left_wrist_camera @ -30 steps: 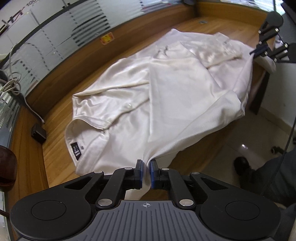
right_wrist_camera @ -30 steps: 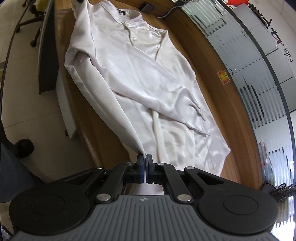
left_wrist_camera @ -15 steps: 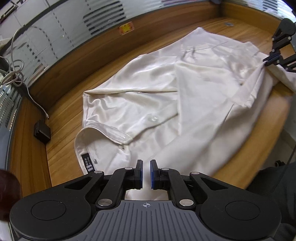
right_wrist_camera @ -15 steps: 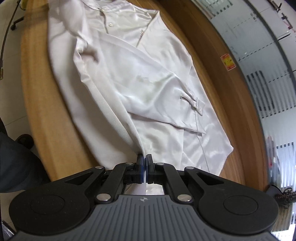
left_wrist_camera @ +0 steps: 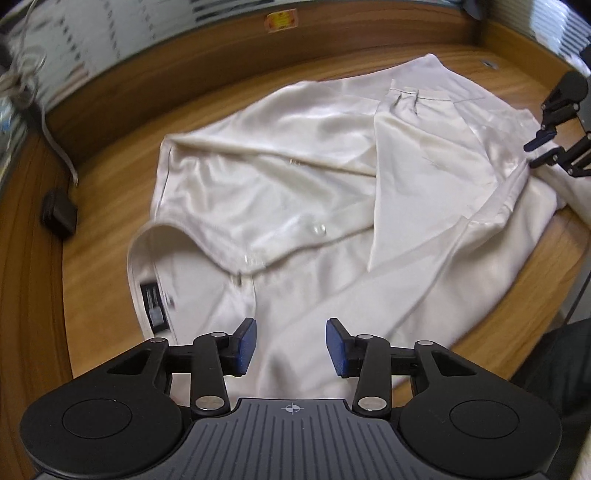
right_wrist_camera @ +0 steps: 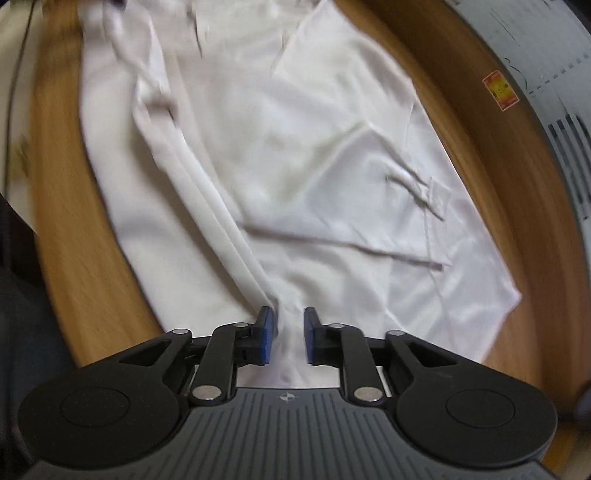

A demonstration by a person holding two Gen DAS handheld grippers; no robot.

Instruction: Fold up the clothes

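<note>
2 hand-held grippers sit over a white shirt (left_wrist_camera: pixel 332 177) spread on a curved wooden desk (left_wrist_camera: pixel 99 266). The left gripper (left_wrist_camera: pixel 290 345) has its blue-padded jaws spread wide with nothing between them, hovering above the collar end of the shirt, just beside the black neck label (left_wrist_camera: pixel 153 302) and the collar (left_wrist_camera: pixel 192 236). The right gripper (right_wrist_camera: pixel 290 334) also has its jaws apart, with a narrower gap; a ridge of folded fabric runs up to its left pad, but the pads do not clamp it. In the left wrist view the right gripper (left_wrist_camera: pixel 539 149) shows at the far right edge, jaws parted, at the hem end of the shirt. The shirt lies lengthwise along the desk, its near side folded over the middle and 1 sleeve (right_wrist_camera: pixel 354 177) laid diagonally across the front, its cuff (right_wrist_camera: pixel 432 195) toward the far edge. 2 small buttons (left_wrist_camera: pixel 317 229) show on the placket below the collar. Beyond the shirt, a black adapter (left_wrist_camera: pixel 59 212) with a pale cable (left_wrist_camera: pixel 55 144) rests on the desk near the raised wooden rim, and an orange sticker (left_wrist_camera: pixel 281 20) marks the frosted glass partition (right_wrist_camera: pixel 554 74) behind it. The right wrist view is motion-blurred at its top.
</note>
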